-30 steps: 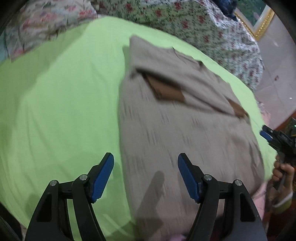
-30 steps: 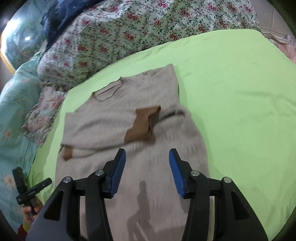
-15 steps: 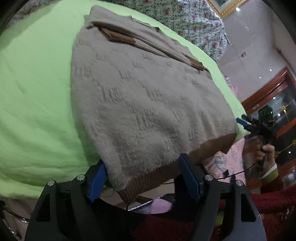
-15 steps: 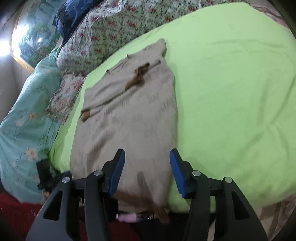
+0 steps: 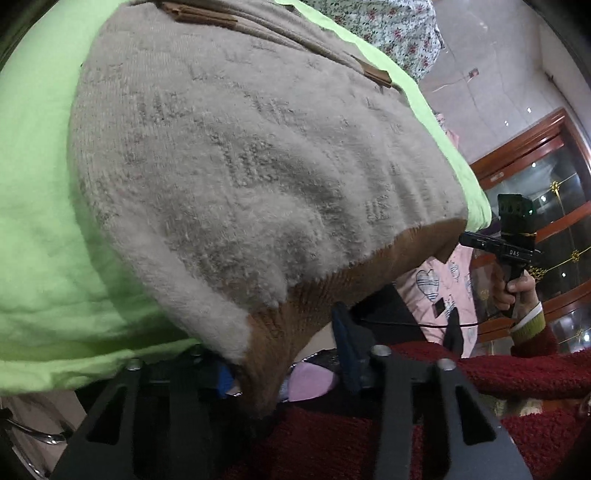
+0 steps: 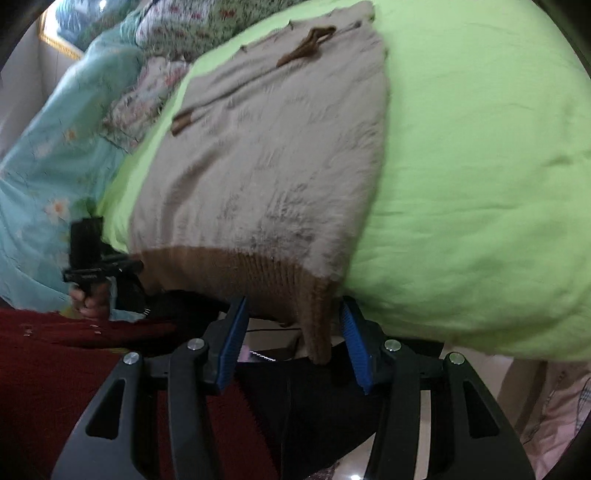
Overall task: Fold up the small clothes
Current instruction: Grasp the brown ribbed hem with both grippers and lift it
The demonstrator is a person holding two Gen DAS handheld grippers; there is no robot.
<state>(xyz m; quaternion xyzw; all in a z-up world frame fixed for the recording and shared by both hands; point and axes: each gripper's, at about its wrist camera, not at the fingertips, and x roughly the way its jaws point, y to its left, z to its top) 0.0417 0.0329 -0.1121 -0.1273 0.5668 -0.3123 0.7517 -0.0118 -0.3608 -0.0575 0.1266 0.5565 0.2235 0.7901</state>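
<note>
A beige fuzzy sweater (image 5: 240, 155) with a brown ribbed hem (image 5: 332, 291) lies on a lime green bed cover (image 5: 33, 206), sleeves folded across its chest. Its hem hangs over the bed's near edge. My left gripper (image 5: 284, 365) is open with the hem's left corner hanging between its jaws. My right gripper (image 6: 293, 339) is open around the hem's right corner (image 6: 317, 314) of the sweater (image 6: 277, 147). Each gripper also shows in the other's view, the right one (image 5: 495, 245) and the left one (image 6: 96, 273).
Floral quilts (image 6: 162, 29) and a turquoise blanket (image 6: 40, 147) lie behind and left of the green cover (image 6: 480, 166). The person's red knitted sleeves (image 5: 517, 365) are below the bed edge. A wooden cabinet (image 5: 546, 177) stands at the right.
Both grippers dropped from above the sweater down to the bed's near edge. They now straddle the two corners of the hanging hem, jaws staying open.
</note>
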